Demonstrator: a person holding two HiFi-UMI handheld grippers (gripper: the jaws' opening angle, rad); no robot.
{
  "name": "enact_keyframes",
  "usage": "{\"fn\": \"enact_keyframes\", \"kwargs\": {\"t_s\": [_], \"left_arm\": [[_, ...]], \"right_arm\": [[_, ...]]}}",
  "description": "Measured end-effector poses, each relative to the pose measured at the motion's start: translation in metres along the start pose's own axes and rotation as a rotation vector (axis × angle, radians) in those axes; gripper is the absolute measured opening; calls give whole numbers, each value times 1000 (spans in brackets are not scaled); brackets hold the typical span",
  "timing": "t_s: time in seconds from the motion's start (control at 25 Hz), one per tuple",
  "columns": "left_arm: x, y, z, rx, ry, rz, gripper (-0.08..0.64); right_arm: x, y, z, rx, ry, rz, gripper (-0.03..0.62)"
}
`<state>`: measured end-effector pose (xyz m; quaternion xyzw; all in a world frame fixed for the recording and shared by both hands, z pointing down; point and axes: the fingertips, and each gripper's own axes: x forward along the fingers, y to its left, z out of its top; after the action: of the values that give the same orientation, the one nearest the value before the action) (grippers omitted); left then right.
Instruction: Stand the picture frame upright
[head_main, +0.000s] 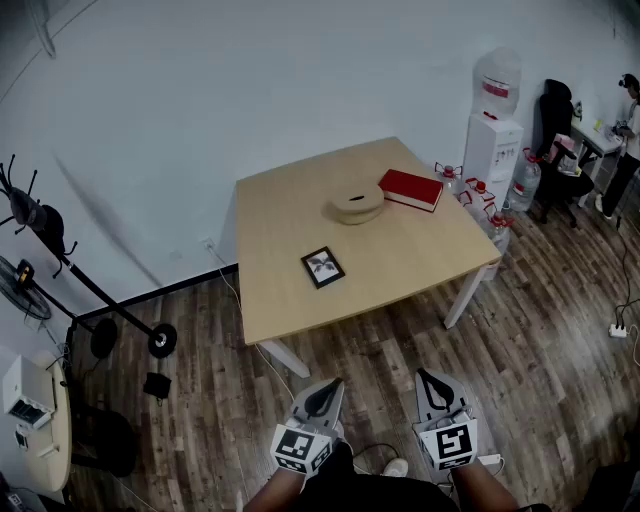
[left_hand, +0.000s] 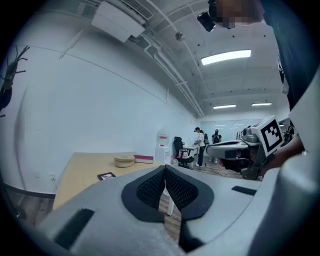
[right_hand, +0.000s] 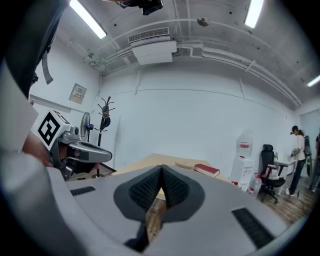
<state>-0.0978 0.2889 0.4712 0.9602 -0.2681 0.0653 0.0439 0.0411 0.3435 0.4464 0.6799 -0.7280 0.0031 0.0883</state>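
Note:
A small black picture frame lies flat on the light wooden table, near its front left part. In the left gripper view the picture frame shows small and flat on the table. My left gripper and right gripper hover over the floor in front of the table, well short of it. Both are shut, pads meeting, with nothing between them. The left gripper's jaws and the right gripper's jaws point toward the table.
A beige bowl-like dish and a red book lie at the table's far side. A water dispenser and bottles stand to the right. A coat stand and a fan are at the left. People stand by a desk far right.

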Motion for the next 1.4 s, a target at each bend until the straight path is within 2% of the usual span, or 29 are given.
{"fn": "enact_keyframes", "kwargs": {"t_s": [0.32,0.56,0.76,0.96,1.16,1.4], "left_arm": [[-11,-26,1,9,2,22,5],[-8,-14,-9,-4,32,45,5],[4,22,-12,-24,48,65,5],[27,75,-5,-40,39,87,5],[46,138,9,-65,41,75,5],[68,194,20,-55,43,40,5]], "right_arm": [[-23,-8,-2,19,-19,9,8],[-9,-9,-4,31,-28,42,9],[28,-16,2,70,-45,19,9],[91,-13,15,72,-52,41,9],[159,-4,29,37,-11,18,9],[222,2,34,49,31,4,9]]}}
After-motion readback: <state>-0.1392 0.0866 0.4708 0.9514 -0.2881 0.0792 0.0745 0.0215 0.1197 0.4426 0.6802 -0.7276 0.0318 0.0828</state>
